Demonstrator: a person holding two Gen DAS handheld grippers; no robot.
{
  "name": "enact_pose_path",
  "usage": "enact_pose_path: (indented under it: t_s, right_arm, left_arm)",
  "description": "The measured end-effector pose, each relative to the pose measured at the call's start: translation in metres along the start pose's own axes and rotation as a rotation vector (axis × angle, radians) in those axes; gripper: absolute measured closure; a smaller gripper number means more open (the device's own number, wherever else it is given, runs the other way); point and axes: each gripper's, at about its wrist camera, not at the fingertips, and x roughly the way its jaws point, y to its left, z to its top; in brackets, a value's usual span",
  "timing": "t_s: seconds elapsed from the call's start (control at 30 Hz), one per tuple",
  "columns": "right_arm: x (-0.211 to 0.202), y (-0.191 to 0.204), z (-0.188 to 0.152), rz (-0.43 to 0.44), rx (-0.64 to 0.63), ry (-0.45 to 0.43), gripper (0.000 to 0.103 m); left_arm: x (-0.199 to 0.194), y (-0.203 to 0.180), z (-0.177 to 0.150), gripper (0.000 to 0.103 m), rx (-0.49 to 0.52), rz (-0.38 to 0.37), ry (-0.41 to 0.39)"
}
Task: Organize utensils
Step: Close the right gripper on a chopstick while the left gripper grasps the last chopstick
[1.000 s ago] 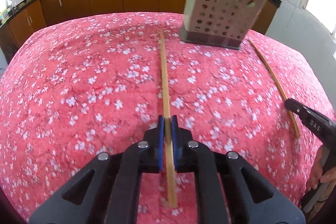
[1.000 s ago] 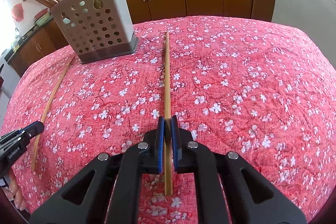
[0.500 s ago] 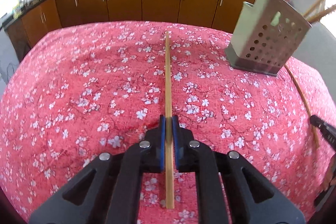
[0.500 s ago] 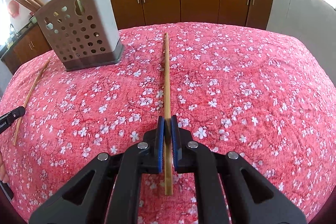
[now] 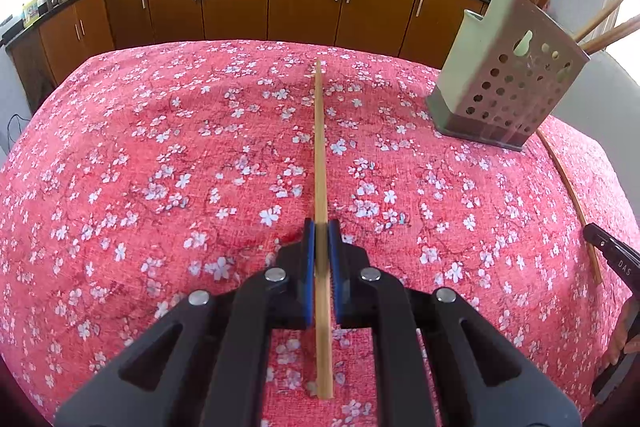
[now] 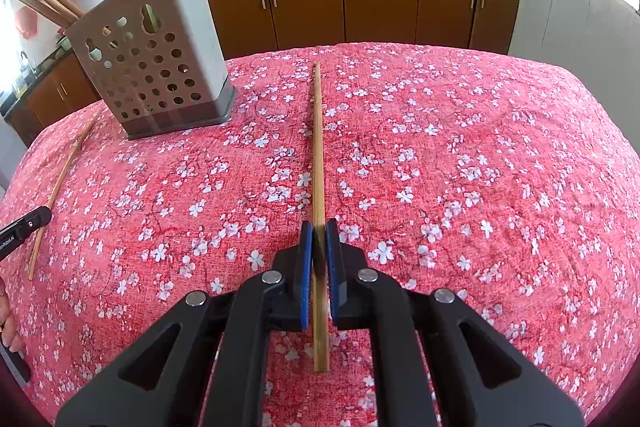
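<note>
Both pairs of fingers are clamping a chopstick each, and neither grip has changed over the last second. The left gripper is pinching a long pale bamboo chopstick between its blue pads, the stick running straight ahead of the fingers with its tail poking out behind them. The right gripper is holding a second bamboo chopstick the same way.

What has changed is the framing. In the left wrist view, the perforated grey-beige plastic utensil holder was sitting almost straight ahead of the fingers a second ago; now it is standing well off to their right, with several more chopsticks already leaning out of its top. The left hand has swung sideways, then settled. The right view has shifted far less: the holder is sitting ahead and to the left of those fingers, much as before.

So the holder is standing between the two grippers, on the desk covered by a red cloth with white blossoms. Each wrist camera is also catching the other gripper's chopstick at its edge, so no stray chopstick seems left on the cloth.

My reading: both sticks are lifted and secure, and what remains is tipping each one upright and dropping it into the holder.
</note>
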Motion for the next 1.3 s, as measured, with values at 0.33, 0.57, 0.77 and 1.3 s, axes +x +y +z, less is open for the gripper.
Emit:
enact_pose_path:
  t_s: [0.33,0.57,0.77,1.3]
  right_arm:
    - [0.0005,0.0006,0.0010,0.000,0.002,0.000,0.095]
    - [0.0004,0.0009,0.0008,0.000,0.002,-0.001,0.095]
    - [0.0002,0.0003,0.0008,0.000,0.002,-0.001,0.095]
    - [0.0000,0.0016,0.0005,0.000,0.003,-0.001,0.095]
  left_arm:
    - [-0.0012,0.0021,0.0009,0.092,-0.009,-0.007,0.000]
    - [-0.0023,0.0031,0.0014,0.092,-0.013,-0.009,0.000]
    - [-0.0025,0.0033,0.0018,0.092,-0.014,-0.010,0.001]
    - [-0.0018,-0.0002,0.0015,0.092,-0.012,0.001,0.001]
